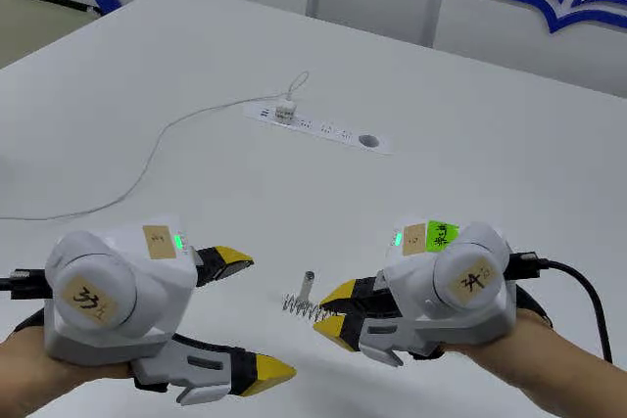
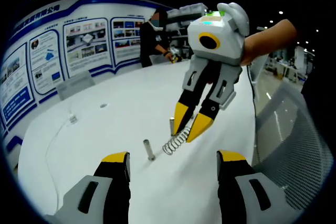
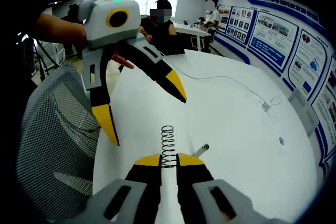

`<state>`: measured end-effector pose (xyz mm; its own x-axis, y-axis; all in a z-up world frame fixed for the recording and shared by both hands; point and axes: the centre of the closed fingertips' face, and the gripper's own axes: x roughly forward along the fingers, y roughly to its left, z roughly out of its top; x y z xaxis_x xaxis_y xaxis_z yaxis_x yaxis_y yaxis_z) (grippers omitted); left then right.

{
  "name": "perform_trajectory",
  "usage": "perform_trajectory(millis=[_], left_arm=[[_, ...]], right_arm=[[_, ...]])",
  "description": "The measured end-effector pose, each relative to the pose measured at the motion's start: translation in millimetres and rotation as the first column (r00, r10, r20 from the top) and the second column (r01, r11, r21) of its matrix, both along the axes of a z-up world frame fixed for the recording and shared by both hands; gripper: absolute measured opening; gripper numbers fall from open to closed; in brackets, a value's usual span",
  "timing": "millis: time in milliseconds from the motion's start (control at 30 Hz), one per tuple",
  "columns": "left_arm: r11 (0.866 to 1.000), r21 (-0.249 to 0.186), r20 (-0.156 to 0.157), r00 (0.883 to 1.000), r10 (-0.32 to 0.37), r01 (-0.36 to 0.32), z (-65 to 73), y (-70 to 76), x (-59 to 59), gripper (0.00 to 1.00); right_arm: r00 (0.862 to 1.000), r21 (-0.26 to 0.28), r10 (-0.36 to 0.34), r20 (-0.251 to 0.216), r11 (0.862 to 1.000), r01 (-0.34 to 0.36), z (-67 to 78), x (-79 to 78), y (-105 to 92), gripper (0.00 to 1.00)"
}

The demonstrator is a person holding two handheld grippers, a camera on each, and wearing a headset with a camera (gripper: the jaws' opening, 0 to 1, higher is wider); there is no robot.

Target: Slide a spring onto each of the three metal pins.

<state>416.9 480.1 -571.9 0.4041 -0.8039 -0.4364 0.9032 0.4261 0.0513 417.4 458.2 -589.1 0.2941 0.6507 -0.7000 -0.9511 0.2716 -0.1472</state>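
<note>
White table (image 1: 460, 183), spring (image 1: 297, 305) in right claw (image 1: 332, 313)

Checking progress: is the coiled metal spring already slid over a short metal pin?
No: the coiled metal spring sticks out of the right gripper's yellow tips, the short metal pin bare beside it.

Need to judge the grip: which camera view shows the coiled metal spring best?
The right gripper view: the coiled metal spring rises centred, coil by coil, from the shut yellow tips of the right gripper. The left gripper view shows it smaller, slanting down from those tips. The head view shows it tiny, one end hidden by the tips.
</note>
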Motion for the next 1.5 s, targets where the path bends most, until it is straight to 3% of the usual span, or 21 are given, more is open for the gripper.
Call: perform_trajectory(millis=[467,633,933,1000,1100,1233,1367,1400,1500], left_arm=[[0.993,0.033,0.042,0.993,-0.111,0.11,4.6,-13.5,-13.6,0.41],[0.988,0.017,0.029,0.988,-0.151,0.15,7.9,-18.5,-20.6,0.34],[0.983,0.042,0.066,0.981,-0.182,0.179,10.3,-20.7,-18.2,0.19],[0.978,0.074,0.077,0.976,-0.202,0.197,7.9,-18.4,-18.1,0.17],[0.975,0.073,0.075,0.974,-0.213,0.208,8.4,-17.6,-17.9,0.15],[0.969,0.099,0.105,0.966,-0.236,0.226,9.4,-16.2,-17.9,0.14],[0.972,0.109,0.11,0.969,-0.221,0.21,8.6,-14.6,-15.4,0.12],[0.97,0.125,0.131,0.966,-0.222,0.207,9.0,-14.0,-13.8,0.11],[0.97,0.121,0.122,0.966,-0.226,0.212,11.1,-13.5,-14.8,0.1]], right_arm=[[0.996,-0.011,0.075,0.043,0.997,-0.074,12.4,-18.6,0.3,0.11],[0.995,-0.015,0.086,0.045,0.996,-0.085,12.9,-21.6,0.3,0.11],[0.994,-0.001,0.095,0.052,0.995,-0.095,17.7,-24.5,3.6,0.11],[0.993,0.004,0.1,0.056,0.995,-0.1,19.3,-24.8,4.6,0.11],[0.993,0.012,0.101,0.058,0.995,-0.102,22.4,-23.6,6.2,0.11],[0.991,0.007,0.115,0.062,0.993,-0.115,24.3,-23.0,8.5,0.11],[0.989,0.003,0.124,0.083,0.992,-0.124,26.3,-20.3,9.4,0.11],[0.988,0.008,0.121,0.091,0.992,-0.123,27.7,-18.5,9.9,0.11],[0.988,0.006,0.122,0.096,0.992,-0.123,27.8,-17.8,9.5,0.12]])
